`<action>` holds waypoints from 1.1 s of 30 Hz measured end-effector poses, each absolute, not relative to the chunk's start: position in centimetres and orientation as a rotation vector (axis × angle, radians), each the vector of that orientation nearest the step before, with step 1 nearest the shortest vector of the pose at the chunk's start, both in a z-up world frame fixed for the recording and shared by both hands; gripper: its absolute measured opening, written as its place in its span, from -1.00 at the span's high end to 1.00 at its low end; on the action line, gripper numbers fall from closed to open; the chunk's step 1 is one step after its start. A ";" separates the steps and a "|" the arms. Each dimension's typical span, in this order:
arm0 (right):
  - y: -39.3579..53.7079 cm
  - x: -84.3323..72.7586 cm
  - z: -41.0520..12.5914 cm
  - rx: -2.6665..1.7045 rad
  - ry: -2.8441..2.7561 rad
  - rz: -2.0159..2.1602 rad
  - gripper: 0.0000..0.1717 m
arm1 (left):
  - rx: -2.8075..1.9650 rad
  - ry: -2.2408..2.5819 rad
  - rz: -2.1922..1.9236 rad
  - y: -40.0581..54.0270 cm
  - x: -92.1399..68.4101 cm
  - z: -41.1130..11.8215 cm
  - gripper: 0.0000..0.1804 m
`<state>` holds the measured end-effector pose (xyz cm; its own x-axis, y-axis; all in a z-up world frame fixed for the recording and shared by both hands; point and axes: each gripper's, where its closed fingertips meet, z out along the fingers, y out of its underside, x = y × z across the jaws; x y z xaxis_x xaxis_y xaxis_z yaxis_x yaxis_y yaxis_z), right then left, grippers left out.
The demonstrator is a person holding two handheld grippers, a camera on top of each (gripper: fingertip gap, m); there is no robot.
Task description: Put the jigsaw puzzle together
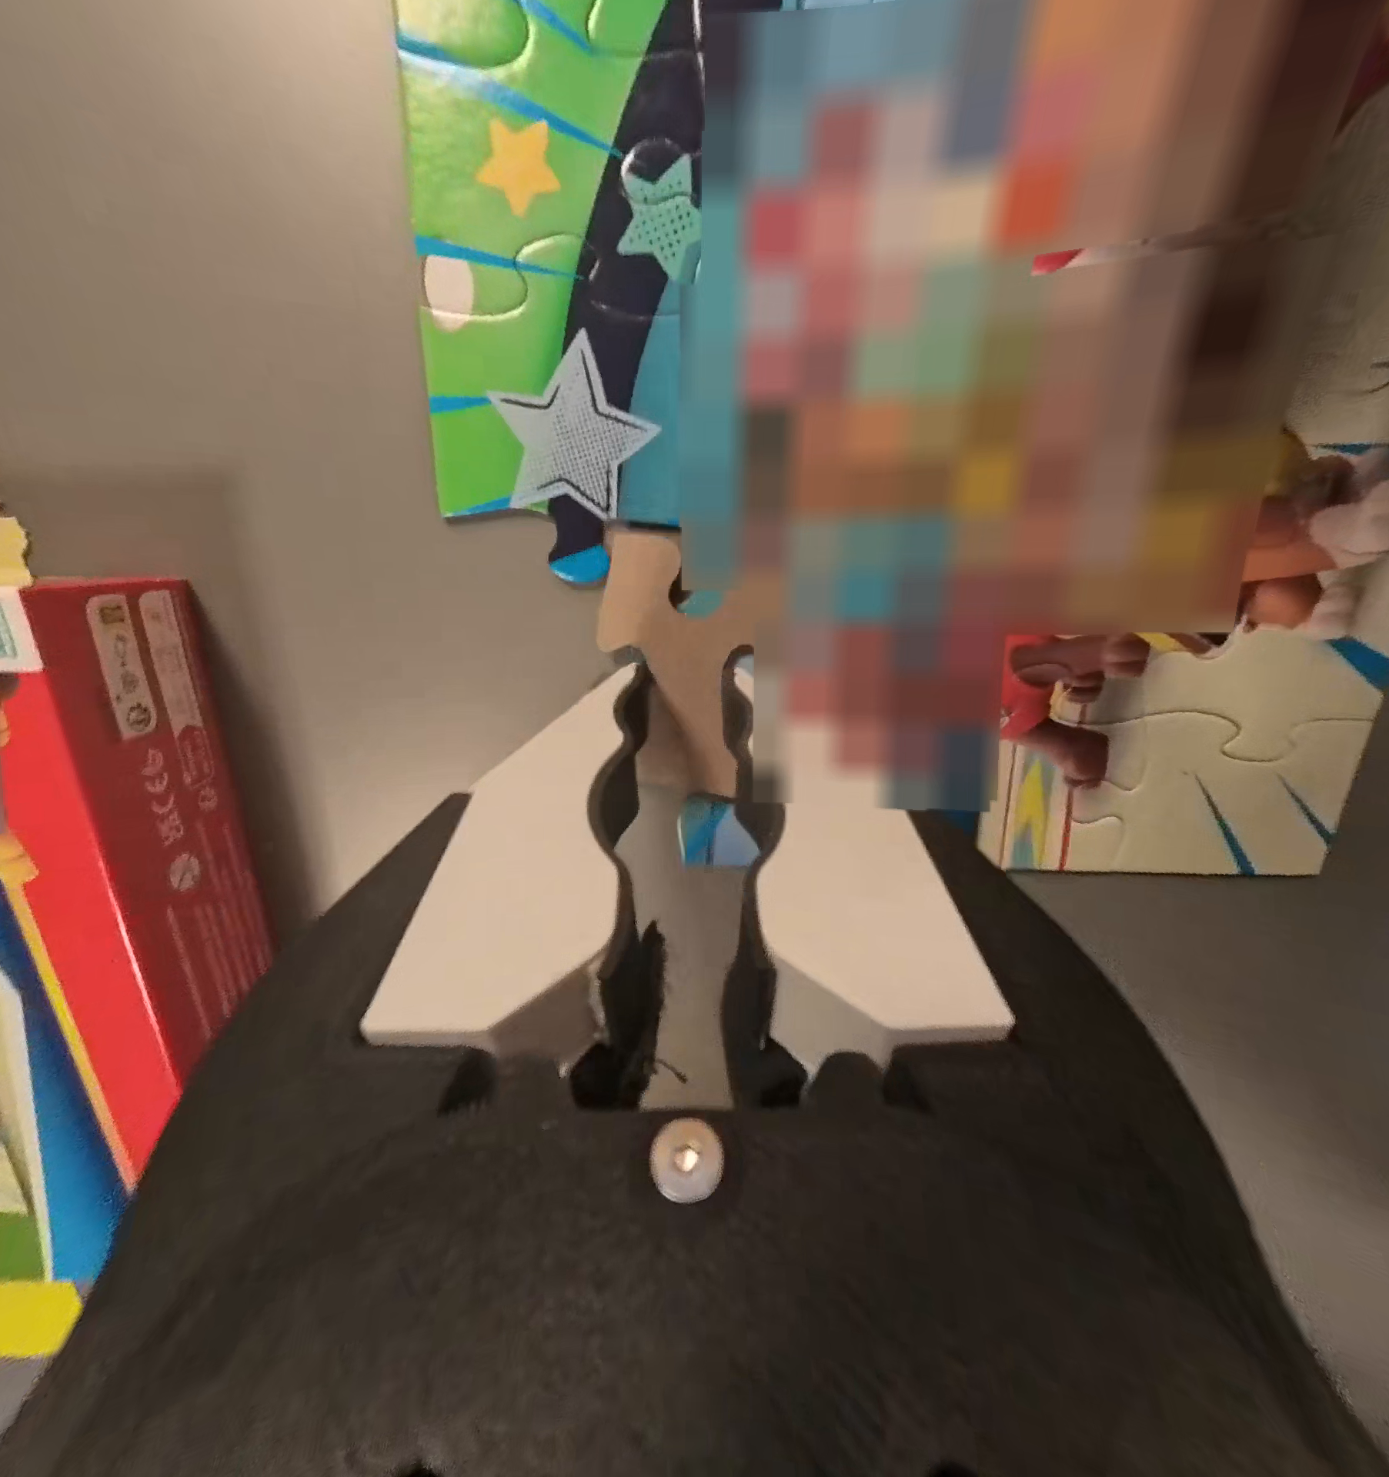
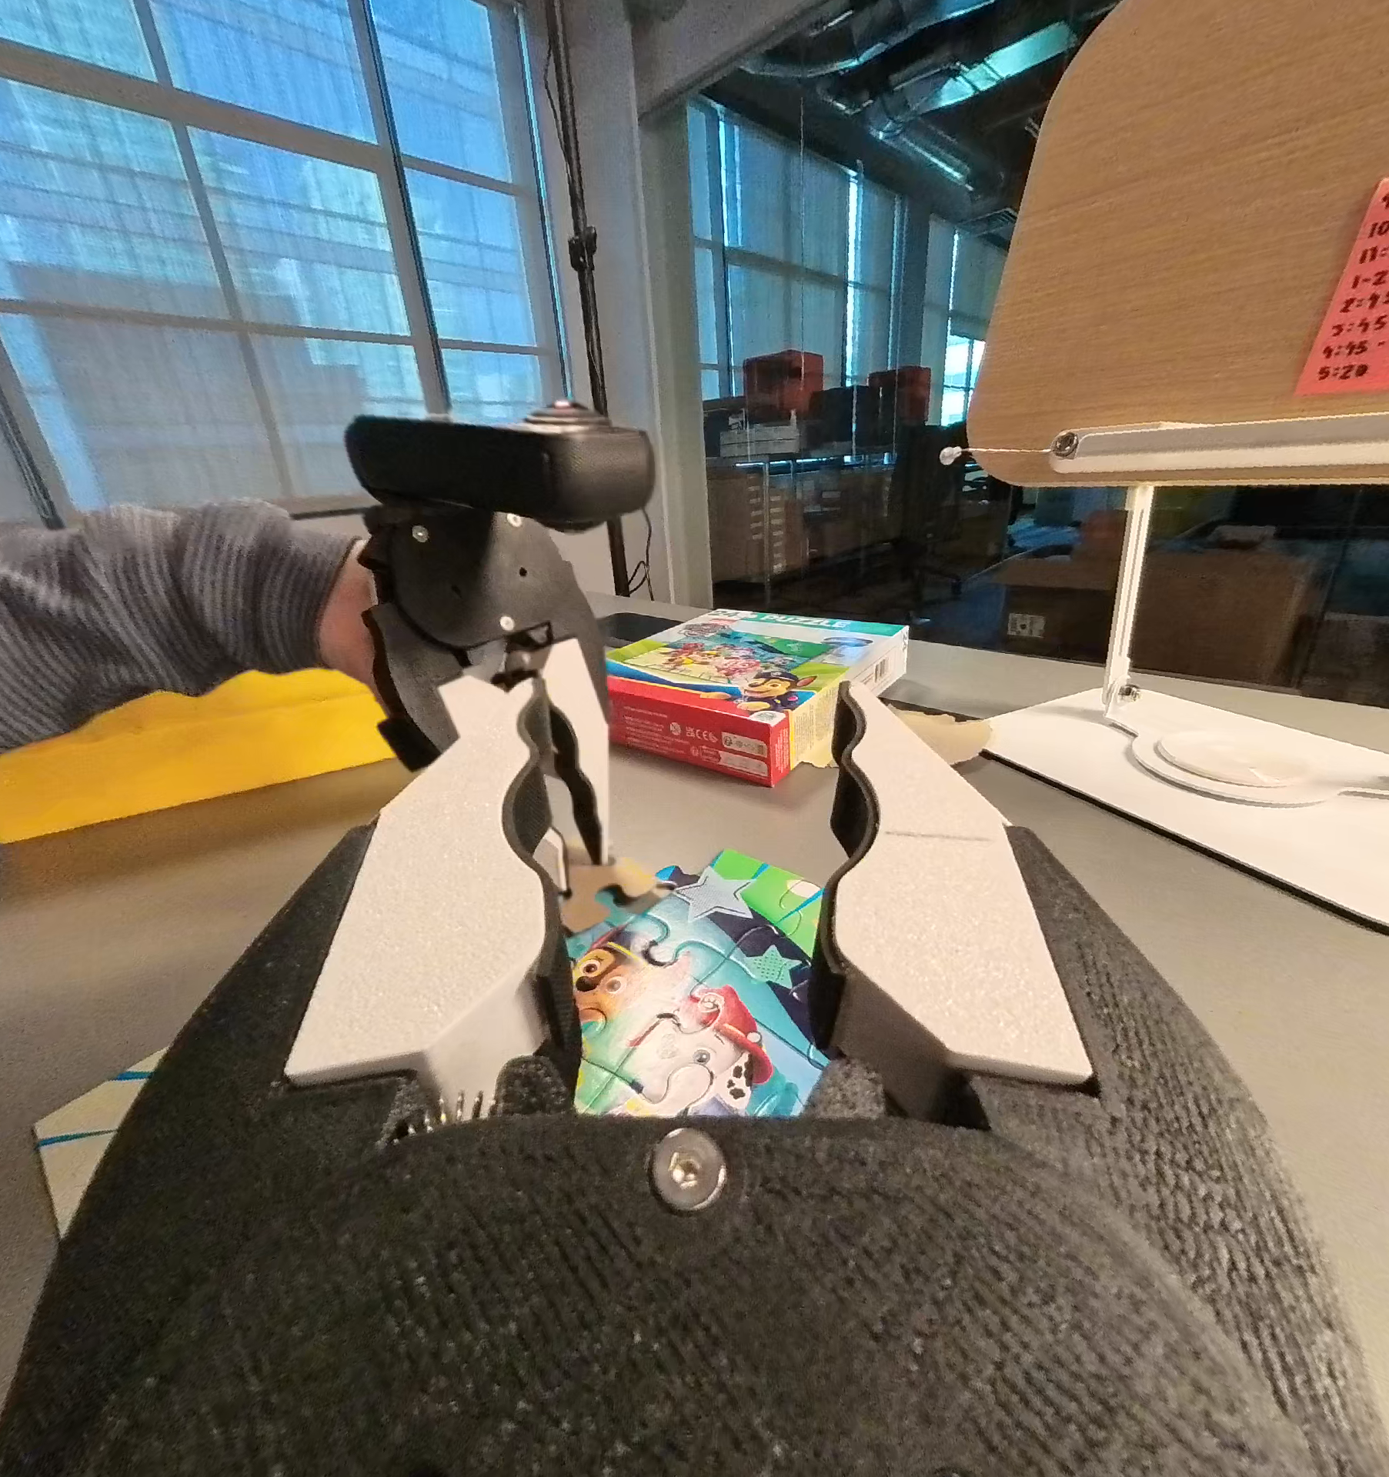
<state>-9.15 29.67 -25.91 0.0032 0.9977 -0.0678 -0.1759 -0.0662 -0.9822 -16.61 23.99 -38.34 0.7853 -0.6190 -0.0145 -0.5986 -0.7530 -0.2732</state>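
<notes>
My left gripper [image 1: 687,687] is shut on a loose puzzle piece [image 1: 659,623]. The piece shows its brown cardboard back and stands tilted between the pads. It hangs at the near edge of the partly assembled colourful puzzle [image 1: 499,240] on the grey table [image 1: 195,360]. The right wrist view shows the same gripper [image 2: 579,859] pointing down with the piece [image 2: 607,883] at the puzzle's [image 2: 699,999] far left corner. My right gripper [image 2: 687,695] is open and empty, held above the puzzle.
A red puzzle box [image 2: 755,679] lies on the table behind the puzzle and shows at the left of the left wrist view [image 1: 139,799]. A yellow sheet [image 2: 171,743] lies at the left. A white stand base [image 2: 1234,799] with a wooden board [image 2: 1195,240] stands at the right. The gap from one gripper's tips to the other's is roughly 15 cm.
</notes>
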 end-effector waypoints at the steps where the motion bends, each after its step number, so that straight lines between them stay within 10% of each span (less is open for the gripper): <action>1: 29.7 -9.1 -25.9 -1.129 -1.039 1.331 0.18 | -2.710 0.939 -0.098 23.8 -16.8 -38.1 0.81; 18: 29.6 -9.2 -25.9 -1.126 -1.038 1.337 0.19 | -2.732 -0.090 0.546 5.9 -34.9 -25.0 0.81; 23: 29.4 -9.3 -26.0 -1.125 -1.053 1.338 0.18 | -2.706 -0.572 0.491 -0.6 -37.7 -27.4 0.15; 33: 30.3 -8.4 -25.2 -1.120 -0.962 1.360 0.19 | -2.421 0.248 -0.182 18.3 -15.5 -26.8 0.15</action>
<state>-8.39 30.31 -25.17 0.0200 0.9945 -0.1031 -0.2335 -0.0956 -0.9677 -15.53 18.30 -26.83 0.9720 -0.2260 0.0648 -0.1299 -0.7460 -0.6532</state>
